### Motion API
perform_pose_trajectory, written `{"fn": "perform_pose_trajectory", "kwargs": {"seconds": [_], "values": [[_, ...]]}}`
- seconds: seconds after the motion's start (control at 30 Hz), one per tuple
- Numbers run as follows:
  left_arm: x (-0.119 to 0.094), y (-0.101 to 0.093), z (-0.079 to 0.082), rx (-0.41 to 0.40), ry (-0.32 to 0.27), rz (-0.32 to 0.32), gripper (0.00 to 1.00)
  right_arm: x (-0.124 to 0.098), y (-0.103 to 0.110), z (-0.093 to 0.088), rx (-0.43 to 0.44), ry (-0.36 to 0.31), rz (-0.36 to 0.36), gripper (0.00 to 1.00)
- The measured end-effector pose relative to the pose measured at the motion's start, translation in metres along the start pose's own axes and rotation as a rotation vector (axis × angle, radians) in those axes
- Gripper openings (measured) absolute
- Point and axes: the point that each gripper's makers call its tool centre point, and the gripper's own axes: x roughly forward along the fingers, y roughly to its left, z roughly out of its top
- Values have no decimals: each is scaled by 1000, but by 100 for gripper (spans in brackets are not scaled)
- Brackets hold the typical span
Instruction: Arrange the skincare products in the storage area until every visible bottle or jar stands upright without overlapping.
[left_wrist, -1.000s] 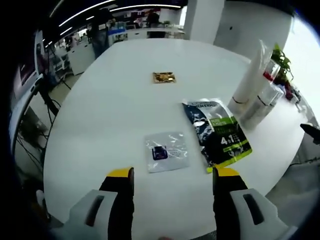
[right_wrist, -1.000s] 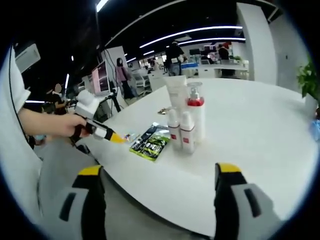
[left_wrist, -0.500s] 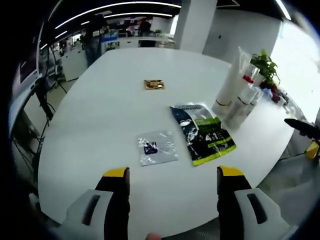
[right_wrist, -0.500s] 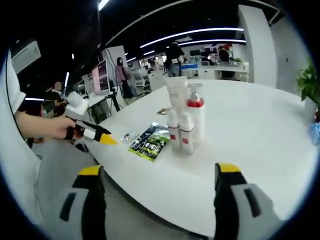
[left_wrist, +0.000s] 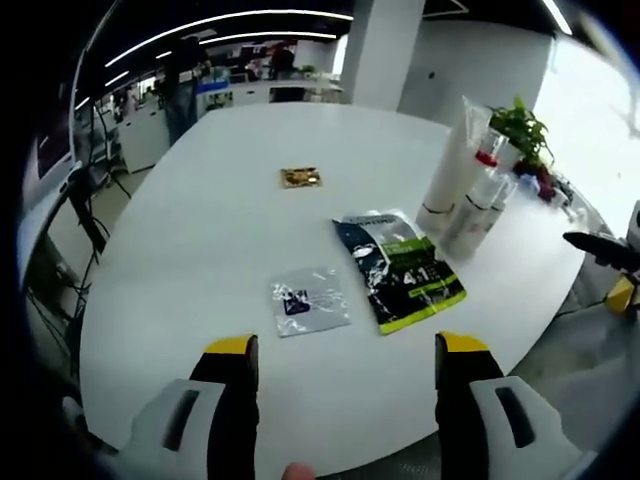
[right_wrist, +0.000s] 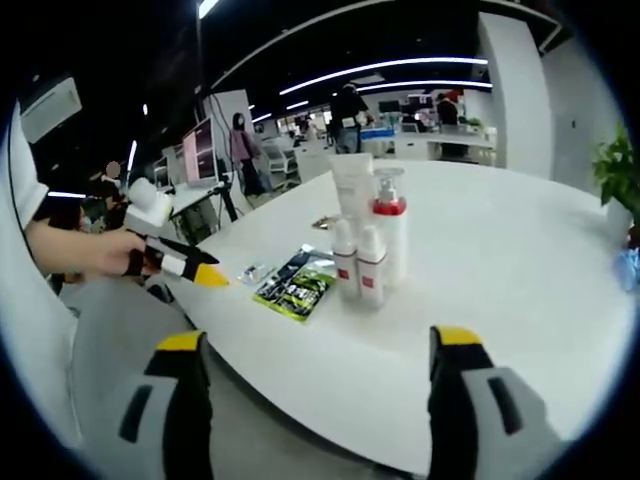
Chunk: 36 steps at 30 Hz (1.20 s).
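- Step in hand, by judgement: approach/survey. Nothing gripped, nothing touched.
- Left gripper (left_wrist: 340, 345): fingers spread, nothing between them, hovering off the near edge of the white counter (left_wrist: 220, 230).
- Right gripper (right_wrist: 315, 345): fingers spread wide, nothing held, off the counter edge, facing the bottle cluster.
- Landmark: red-collared pump bottle (right_wrist: 389, 235), upright, mid-counter.
- Count of upright items, four: pump bottle, tall white tube (right_wrist: 353, 200) touching or just behind it, two small white bottles (right_wrist: 345, 262) and (right_wrist: 372, 266) just in front of it. All four standing, tightly grouped.
- Count of flat packets, three: dark-and-green pouch (left_wrist: 398, 268) just beside the cluster, clear sachet (left_wrist: 308, 302) beyond the pouch on the far side from the pump bottle, small gold packet (left_wrist: 300, 178) well apart.
- Pouch edge near the small bottles; contact cannot be told.
- Next move, by judgement: bottles already upright, so check for overlap, then bring a gripper down on a flat packet if those count as targets. Thin and flat, so pinch at an edge.
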Motion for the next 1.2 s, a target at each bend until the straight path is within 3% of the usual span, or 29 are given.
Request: {"fn": "perform_pose_trajectory", "kwargs": {"seconds": [0.2, 0.77, 1.2], "values": [[3, 2, 7, 9, 4, 0, 68, 0, -1, 0, -3, 0, -5, 91], [17, 4, 49, 67, -9, -3, 67, 1, 0, 0, -8, 4, 0, 91], [40, 7, 71, 116, 28, -17, 71, 2, -1, -1, -1, 16, 2, 91]]}}
